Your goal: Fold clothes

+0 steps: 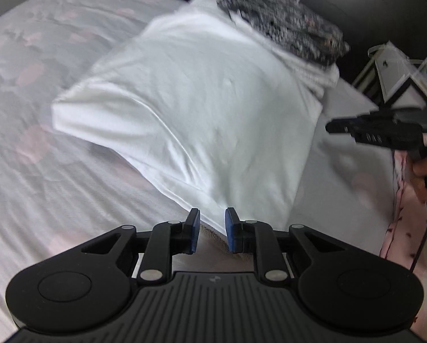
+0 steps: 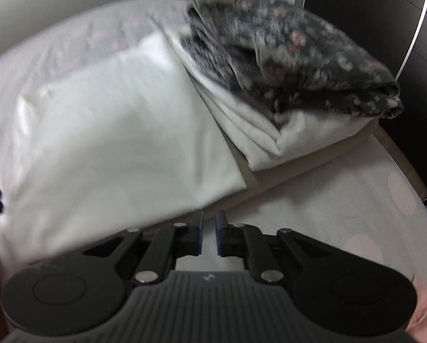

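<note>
- Our left wrist camera sits behind the left gripper (image 1: 212, 230), looking steeply down and forward over the bed (image 1: 56, 171) at close range; the right gripper (image 1: 330, 127) enters at its right edge.
- Our right wrist camera sits behind the right gripper (image 2: 209, 233), tilted down likewise, close over the bed's (image 2: 342, 200) near corner.
- Both views share the white garment (image 1: 190, 105) (image 2: 113, 131), the dark floral folded pile (image 1: 284, 31) (image 2: 293, 65) and the white folded cloth beneath it (image 1: 313, 77) (image 2: 284, 134).
- Both are motion-blurred.
</note>
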A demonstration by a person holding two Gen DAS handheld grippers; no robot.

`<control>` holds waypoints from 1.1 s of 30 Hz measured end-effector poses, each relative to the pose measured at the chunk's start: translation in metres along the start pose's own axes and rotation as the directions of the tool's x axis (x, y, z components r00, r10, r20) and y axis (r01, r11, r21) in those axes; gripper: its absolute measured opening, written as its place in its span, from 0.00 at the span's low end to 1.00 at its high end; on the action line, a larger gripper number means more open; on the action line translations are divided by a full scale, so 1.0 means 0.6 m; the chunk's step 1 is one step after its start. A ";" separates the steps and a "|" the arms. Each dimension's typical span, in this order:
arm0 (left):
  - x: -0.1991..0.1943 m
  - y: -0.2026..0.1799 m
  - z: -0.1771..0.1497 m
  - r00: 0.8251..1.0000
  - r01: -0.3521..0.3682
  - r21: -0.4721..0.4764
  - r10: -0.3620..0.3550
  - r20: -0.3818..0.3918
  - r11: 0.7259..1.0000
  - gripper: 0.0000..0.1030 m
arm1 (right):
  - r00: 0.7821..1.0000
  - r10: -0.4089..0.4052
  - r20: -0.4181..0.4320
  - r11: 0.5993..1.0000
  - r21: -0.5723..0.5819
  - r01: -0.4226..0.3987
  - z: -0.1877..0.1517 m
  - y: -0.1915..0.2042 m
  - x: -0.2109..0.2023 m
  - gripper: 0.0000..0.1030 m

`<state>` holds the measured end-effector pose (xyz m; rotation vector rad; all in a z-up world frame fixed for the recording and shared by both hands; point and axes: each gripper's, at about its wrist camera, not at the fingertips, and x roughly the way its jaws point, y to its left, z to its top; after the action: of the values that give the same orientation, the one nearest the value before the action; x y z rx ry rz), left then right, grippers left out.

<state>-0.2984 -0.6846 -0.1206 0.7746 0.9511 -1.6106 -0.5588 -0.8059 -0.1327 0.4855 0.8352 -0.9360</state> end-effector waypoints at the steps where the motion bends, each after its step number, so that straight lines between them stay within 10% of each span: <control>1: -0.014 -0.002 -0.001 1.000 -0.008 -0.006 0.008 0.029 1.000 0.16 | 1.000 0.014 0.020 1.000 0.009 -0.014 -0.002 0.006 -0.013 0.19; 12: -0.140 -0.006 -0.034 0.947 -0.096 -0.087 0.118 0.299 0.992 0.32 | 0.974 0.174 0.144 0.976 0.108 -0.191 0.015 0.135 -0.085 0.42; 25: -0.232 -0.017 -0.087 0.808 -0.208 -0.151 0.257 0.530 0.966 0.68 | 0.952 0.043 0.304 0.989 0.124 -0.084 -0.022 0.260 -0.206 0.83; 33: -0.252 -0.042 -0.106 0.808 -0.150 -0.135 0.200 0.554 0.979 0.72 | 0.943 0.022 0.332 0.990 0.123 -0.066 -0.048 0.271 -0.248 0.92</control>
<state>-0.2876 -0.5562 -0.0156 0.2748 0.4913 -1.4966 -0.4805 -0.6258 -0.0282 0.4439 0.4584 -1.0022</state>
